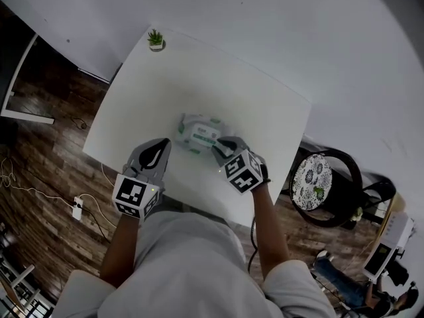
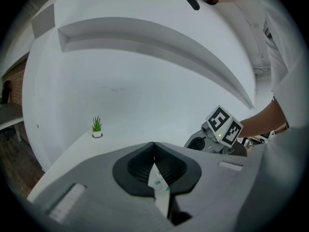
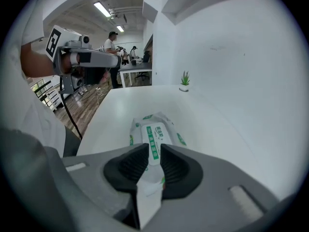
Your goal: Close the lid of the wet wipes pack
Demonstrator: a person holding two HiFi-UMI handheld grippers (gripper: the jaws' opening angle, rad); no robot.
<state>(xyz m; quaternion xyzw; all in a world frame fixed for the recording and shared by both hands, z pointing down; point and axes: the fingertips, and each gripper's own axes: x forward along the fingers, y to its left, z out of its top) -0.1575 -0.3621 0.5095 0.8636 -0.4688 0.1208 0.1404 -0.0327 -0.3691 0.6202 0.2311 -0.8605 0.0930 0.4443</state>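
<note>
The wet wipes pack (image 1: 199, 132), white with green print, lies flat in the middle of the white table (image 1: 265, 111). Its green label flap (image 3: 153, 141) looks flat on the pack. My right gripper (image 1: 222, 146) hovers over the pack's near right end, pointing steeply down. Its jaws (image 3: 154, 148) stand apart, and the pack (image 3: 152, 127) shows through the gap with nothing gripped. To the pack's left my left gripper (image 1: 161, 144) is held apart from it, with its tips (image 2: 154, 145) meeting. A sliver of the pack (image 2: 159, 180) shows behind them.
A small potted plant (image 1: 156, 40) stands at the table's far left corner. A black round stool with a patterned cushion (image 1: 318, 181) sits right of the table. Cables and a power strip (image 1: 77, 207) lie on the wooden floor at left.
</note>
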